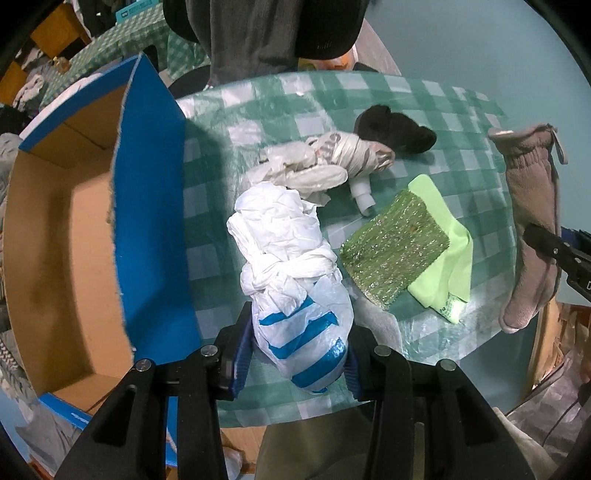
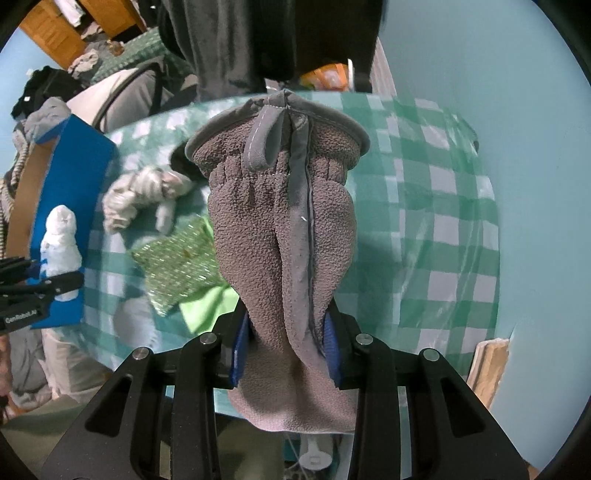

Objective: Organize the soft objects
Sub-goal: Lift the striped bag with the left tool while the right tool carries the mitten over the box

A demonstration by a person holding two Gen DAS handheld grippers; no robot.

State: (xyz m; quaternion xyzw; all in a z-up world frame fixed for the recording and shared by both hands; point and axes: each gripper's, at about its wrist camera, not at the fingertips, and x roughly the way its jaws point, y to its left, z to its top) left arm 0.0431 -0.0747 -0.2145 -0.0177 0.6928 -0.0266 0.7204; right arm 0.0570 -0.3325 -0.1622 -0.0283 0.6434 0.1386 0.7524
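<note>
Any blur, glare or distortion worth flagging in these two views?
Left wrist: sharp, strong fisheye bending of the box, a dark shadow beside it, slight sheen on the tablecloth. Right wrist: the glove is sharp, the sponge and the left gripper's bag are blurred.

pale blue floor [image 2: 535, 184], wooden furniture [image 2: 55, 33]

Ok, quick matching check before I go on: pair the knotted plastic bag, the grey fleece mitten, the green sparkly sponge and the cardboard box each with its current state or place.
Things:
1. knotted plastic bag
2. grey fleece mitten
3. green sparkly sponge
4. cardboard box

States:
A. lying on the lime cloth
B. clamped in the right gripper
C. open, beside the checked table
D. clamped in the left gripper

Pairs: 1-D, 2-B, 3-A, 4-C
</note>
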